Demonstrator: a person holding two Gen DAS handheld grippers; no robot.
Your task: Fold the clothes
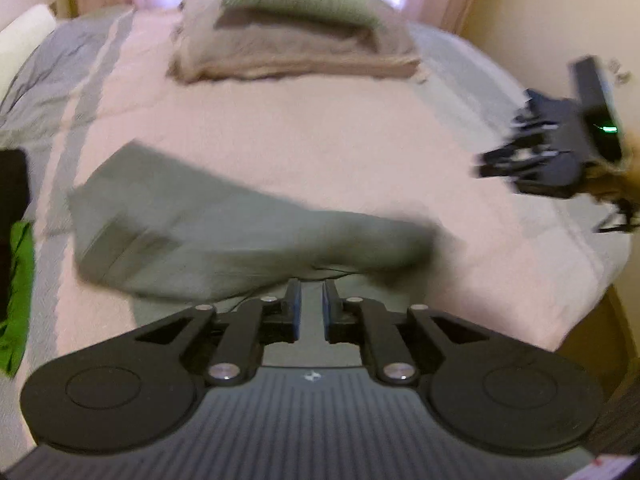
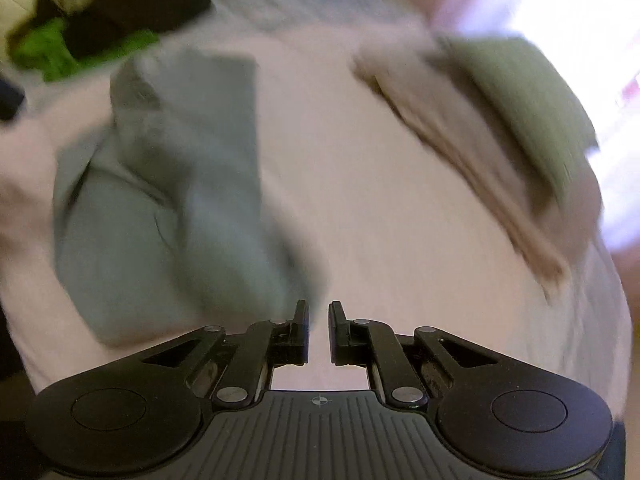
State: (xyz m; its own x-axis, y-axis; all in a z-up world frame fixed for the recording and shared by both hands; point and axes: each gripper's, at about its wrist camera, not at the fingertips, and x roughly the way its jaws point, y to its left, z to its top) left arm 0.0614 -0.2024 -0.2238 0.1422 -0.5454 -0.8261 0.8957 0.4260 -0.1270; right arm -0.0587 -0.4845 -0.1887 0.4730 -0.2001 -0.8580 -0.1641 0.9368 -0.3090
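We hold the left gripper (image 1: pixel 311 295) low over the pale pink quilted bedspread (image 1: pixel 304 132). Its jaws stand a little apart, with a narrow gap between the blue pads, and nothing is pinched there. Just ahead of the jaws lies the grey-green folded garment of soft cloth (image 1: pixel 224 236); its near edge goes under the fingertips, so we cannot tell whether the cloth touches them. Motion blur hides its seams and folds.

Far ahead of the jaws is a stack of a beige folded cloth (image 1: pixel 296 48) with an olive-green folded cloth (image 1: pixel 300 0) on top, partly washed out by the bright window behind. To the left of the jaws, a bright green fabric (image 1: pixel 16 292) and a dark thing are cut off by the frame edge.

The right gripper (image 2: pixel 319 312) is released too, its jaws a little apart above bare bedspread. In its view the same garment lies ahead and to the left of the jaws, strongly blurred. From the left wrist view this gripper is small and smeared at the right.
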